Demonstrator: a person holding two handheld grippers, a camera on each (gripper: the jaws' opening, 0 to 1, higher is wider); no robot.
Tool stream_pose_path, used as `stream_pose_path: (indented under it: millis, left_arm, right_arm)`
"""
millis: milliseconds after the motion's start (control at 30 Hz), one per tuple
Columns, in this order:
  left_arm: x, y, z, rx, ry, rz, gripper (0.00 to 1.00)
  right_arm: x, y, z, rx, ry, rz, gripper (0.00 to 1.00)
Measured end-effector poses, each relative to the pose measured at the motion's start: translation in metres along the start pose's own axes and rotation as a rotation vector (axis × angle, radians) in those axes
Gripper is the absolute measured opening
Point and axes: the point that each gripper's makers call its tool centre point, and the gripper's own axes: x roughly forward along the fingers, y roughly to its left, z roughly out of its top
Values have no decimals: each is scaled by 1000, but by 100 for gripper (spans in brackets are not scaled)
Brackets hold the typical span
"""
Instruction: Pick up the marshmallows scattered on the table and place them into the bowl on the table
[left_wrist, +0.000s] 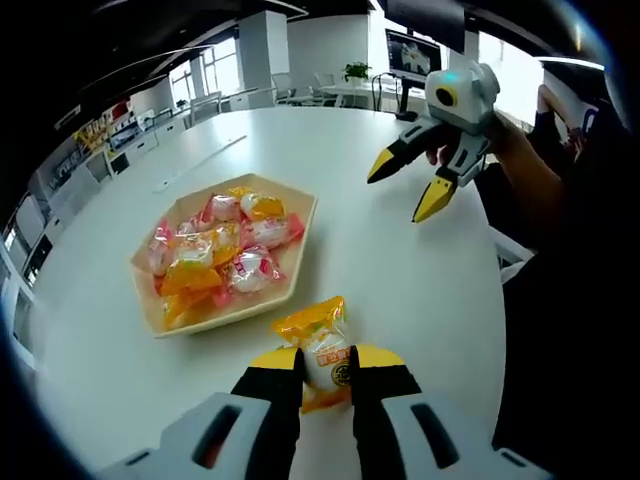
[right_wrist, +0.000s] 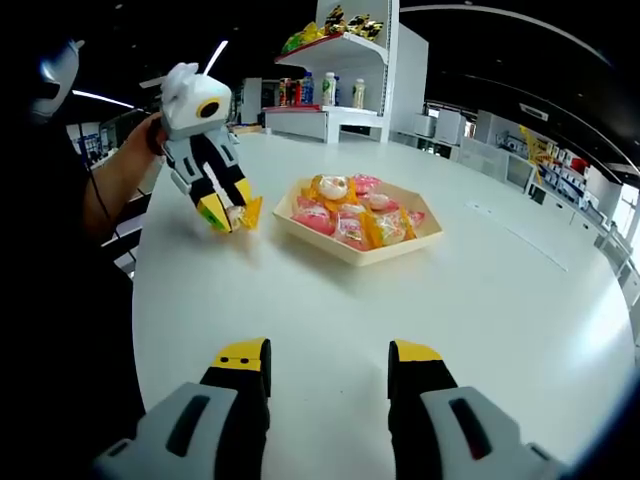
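Bowl (left_wrist: 300, 262) on table (left_wrist: 400, 270), wrapped marshmallows (left_wrist: 225, 255) piled inside. One marshmallow (left_wrist: 325, 350) just beside bowl rim, between left gripper (left_wrist: 325, 365) jaws.

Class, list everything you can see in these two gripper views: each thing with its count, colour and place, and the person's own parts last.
Table: one, white, round, under everything.
Bowl: one, tan, hexagonal, mid-table.
Wrapped marshmallows in bowl: many, pink and orange wrappers.
Held marshmallow: one, orange wrapper, between the left gripper's jaws.
Shelf: one, white, behind table, holding bottles and packets.
Left gripper: yellow-tipped, closed on held marshmallow beside bowl.
Right gripper: yellow-tipped, open, empty, above table.
Person's hand: on left gripper.
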Motion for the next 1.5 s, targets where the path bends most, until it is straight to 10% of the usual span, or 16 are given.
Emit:
stream_pose_path:
  millis: [1500]
  left_arm:
    - [-4, 19, 38, -13, -147, 21, 19]
  right_arm:
    - [-1, 6, 7, -19, -6, 19, 47]
